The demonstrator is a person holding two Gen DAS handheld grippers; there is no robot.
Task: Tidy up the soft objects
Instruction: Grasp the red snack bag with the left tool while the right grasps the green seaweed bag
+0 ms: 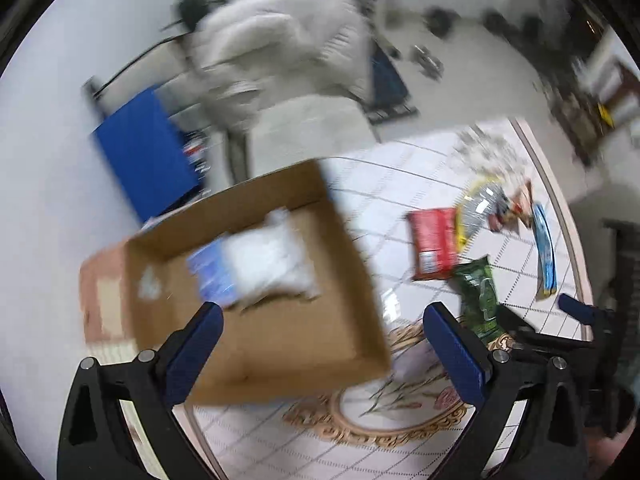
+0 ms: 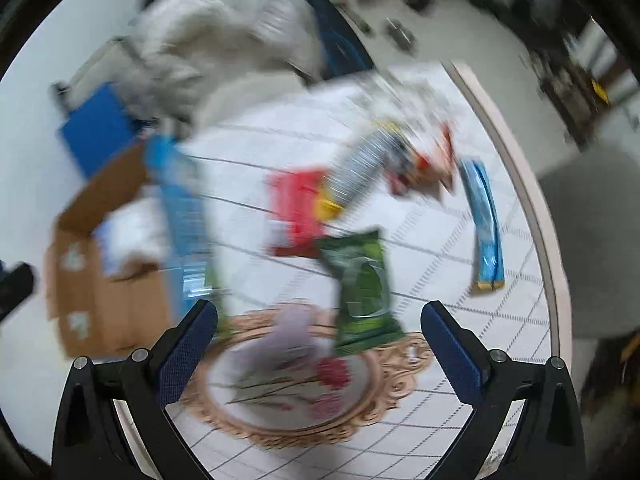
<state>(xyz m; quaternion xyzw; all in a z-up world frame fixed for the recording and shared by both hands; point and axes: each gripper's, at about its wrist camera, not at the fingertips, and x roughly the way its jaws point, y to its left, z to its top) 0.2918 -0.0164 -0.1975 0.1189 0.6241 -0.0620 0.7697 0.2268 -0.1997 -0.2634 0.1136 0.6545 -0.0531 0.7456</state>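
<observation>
An open cardboard box (image 1: pixel 304 320) sits at the table's left edge and holds a white and blue soft pack (image 1: pixel 256 268). My left gripper (image 1: pixel 324 344) is open and empty above the box's near rim. On the table lie a red packet (image 1: pixel 434 244), a green packet (image 1: pixel 478 300), a clear yellow-edged bag (image 1: pixel 478 208) and a blue packet (image 1: pixel 546 252). My right gripper (image 2: pixel 320 340) is open and empty above the table, with the green packet (image 2: pixel 362 292) between its fingers' lines. The box (image 2: pixel 108 272), a blue pack (image 2: pixel 184 232) over its rim, the red packet (image 2: pixel 296 212) and the blue packet (image 2: pixel 486 232) appear blurred there.
The round table (image 1: pixel 400 184) has a white quilted cloth with a floral oval emblem (image 2: pixel 304 384). A white sofa (image 1: pixel 280 52) and a blue bin (image 1: pixel 148 152) stand behind. The right gripper's body (image 1: pixel 576 328) shows at the left wrist view's right edge. Both views are motion-blurred.
</observation>
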